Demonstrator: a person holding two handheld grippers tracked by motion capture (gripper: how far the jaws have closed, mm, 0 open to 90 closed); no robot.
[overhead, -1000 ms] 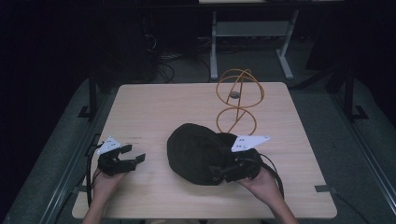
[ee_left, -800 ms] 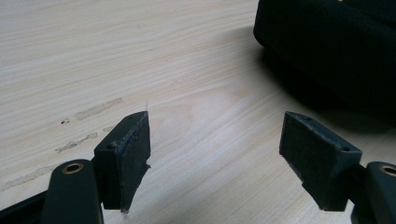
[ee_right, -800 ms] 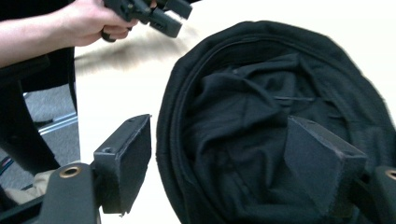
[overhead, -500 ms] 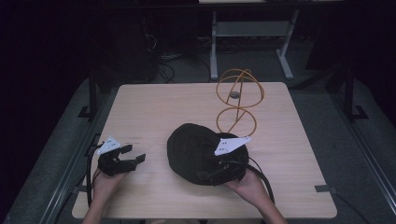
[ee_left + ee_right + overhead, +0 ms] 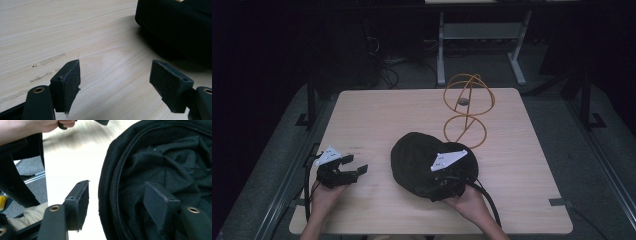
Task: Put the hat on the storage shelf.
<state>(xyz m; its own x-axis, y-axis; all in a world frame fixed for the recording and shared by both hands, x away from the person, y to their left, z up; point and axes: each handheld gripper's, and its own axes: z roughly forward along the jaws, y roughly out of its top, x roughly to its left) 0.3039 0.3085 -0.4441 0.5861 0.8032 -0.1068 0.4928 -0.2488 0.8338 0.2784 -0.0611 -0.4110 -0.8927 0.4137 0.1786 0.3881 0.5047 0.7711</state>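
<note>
A round black fabric cap (image 5: pixel 417 157) lies at the middle of the wooden table (image 5: pixel 377 115), its crumpled inside (image 5: pixel 170 162) facing up. My right gripper (image 5: pixel 434 189) sits at its near edge. In the right gripper view the gripper (image 5: pixel 117 200) straddles the piped rim, one pad outside over the table and one inside on the lining. Its jaws have just been closing, and a gap still shows beside the rim. My left gripper (image 5: pixel 355 165) rests open on the table to the cap's left, with nothing between its jaws (image 5: pixel 115 80). The cap's edge (image 5: pixel 175 27) lies beyond it.
An orange wire stand (image 5: pixel 467 107) made of two hoops rises behind the cap at the back right of the table. The person's other hand (image 5: pixel 37 127) appears at the top left of the right gripper view. Dark floor and table legs lie beyond.
My right gripper has slid left along the cap's near edge, over the rim, and its jaws have narrowed. The left gripper has stayed where it was.
</note>
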